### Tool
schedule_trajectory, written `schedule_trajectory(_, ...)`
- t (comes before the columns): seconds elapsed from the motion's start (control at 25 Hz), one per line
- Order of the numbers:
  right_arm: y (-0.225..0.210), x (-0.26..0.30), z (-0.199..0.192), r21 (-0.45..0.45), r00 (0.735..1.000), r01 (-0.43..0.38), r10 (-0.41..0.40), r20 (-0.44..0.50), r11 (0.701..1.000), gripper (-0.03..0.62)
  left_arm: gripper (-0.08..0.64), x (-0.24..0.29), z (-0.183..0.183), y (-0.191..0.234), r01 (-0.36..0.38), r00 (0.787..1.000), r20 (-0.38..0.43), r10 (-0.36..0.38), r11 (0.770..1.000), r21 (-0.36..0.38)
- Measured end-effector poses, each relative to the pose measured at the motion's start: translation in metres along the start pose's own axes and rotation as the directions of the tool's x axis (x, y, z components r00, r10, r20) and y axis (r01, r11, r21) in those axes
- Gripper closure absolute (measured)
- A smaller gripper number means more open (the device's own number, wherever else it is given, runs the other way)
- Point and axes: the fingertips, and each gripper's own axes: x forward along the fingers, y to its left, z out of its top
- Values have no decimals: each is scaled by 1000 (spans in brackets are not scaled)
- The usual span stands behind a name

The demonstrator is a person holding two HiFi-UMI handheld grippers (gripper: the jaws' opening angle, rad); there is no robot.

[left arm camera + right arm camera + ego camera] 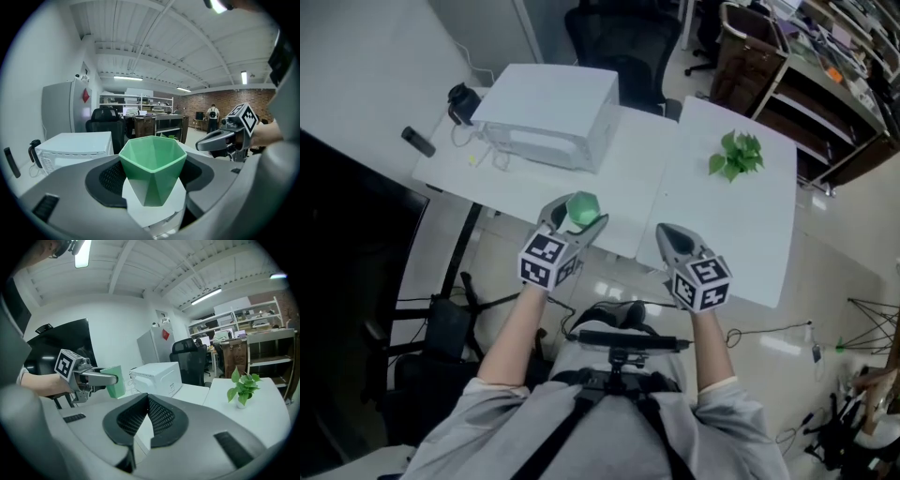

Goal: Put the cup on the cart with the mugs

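Left claw (pixel 578 221) grips the green cup (pixel 583 205), upright and empty, held in the air at the near edge of the white table (pixel 750 234); right claw (pixel 667 238) is pinched together, empty.

Matt green plastic cup (pixel 152 168), smooth white tabletop (pixel 639 178), glossy floor tiles (pixel 836 255)

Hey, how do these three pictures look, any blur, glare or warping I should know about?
Head view: evenly lit and fairly sharp, though its left edge is very dark, without detail. Left gripper view: fisheye with black corners, ceiling beams bowed, green cup crisp. Right gripper view: same bowing, and a ceiling lamp blows out at the top.
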Motion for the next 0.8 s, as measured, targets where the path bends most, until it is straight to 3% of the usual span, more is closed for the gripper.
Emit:
schedule_trajectory(0.24, 10, -25, -12, 40, 995, 101, -102, 16, 994, 589, 241, -4, -8, -23, 110, 994, 0, -110, 994, 16)
schedule_trajectory(0.4, 11, -52, -32, 78, 978, 207, -209, 15, 975, 589, 241, -6, -11, -51, 218, 976, 6, -219, 975, 45)
schedule_trajectory(0.6, 2, -100, -60, 152, 928, 367, -373, 13, 918, 589, 241, 1, -23, -94, 364, 931, -9, -364, 929, 68)
schedule_trajectory(0.8, -14, -166, -81, 207, 855, 506, -518, 4, 837, 589, 241, 11, -23, -140, 478, 878, -25, -478, 872, 105)
